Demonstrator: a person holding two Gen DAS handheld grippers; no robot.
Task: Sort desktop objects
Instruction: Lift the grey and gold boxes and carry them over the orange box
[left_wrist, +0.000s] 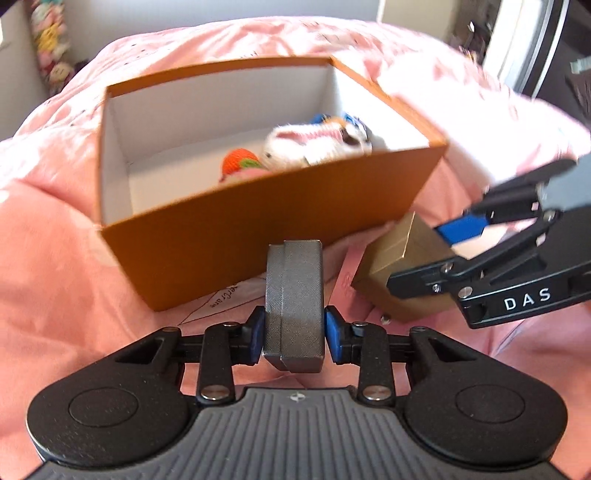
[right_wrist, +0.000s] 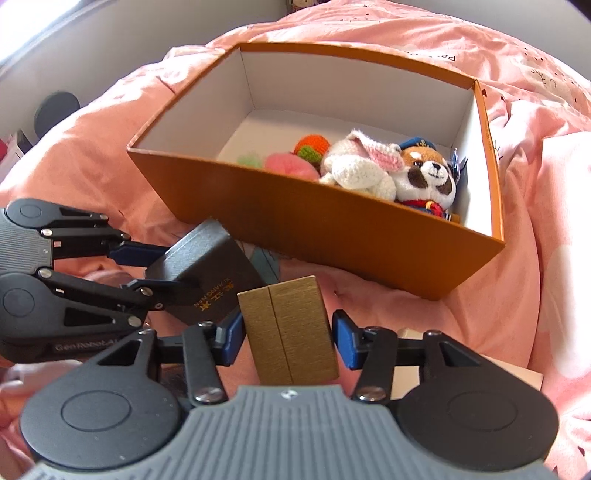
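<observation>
Already several soft toys lie in the open orange cardboard box (right_wrist: 332, 236); two small boxes remain outside, just before its near wall. The grey textured flat box (left_wrist: 293, 302) stands on edge between the blue pads of the left gripper (left_wrist: 294, 334), which press it; its long axis runs away from the camera toward the orange box. The gold brushed upright box (right_wrist: 288, 328) sits between the right gripper (right_wrist: 288, 341) fingers; the right pad seems apart, so I cannot tell if it is gripped. Pink bedding (right_wrist: 535, 258) lies below.

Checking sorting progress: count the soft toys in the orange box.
2 clear: white crocheted bunny mid-box, plush dog at its right end. More may hide behind the orange box wall.
</observation>
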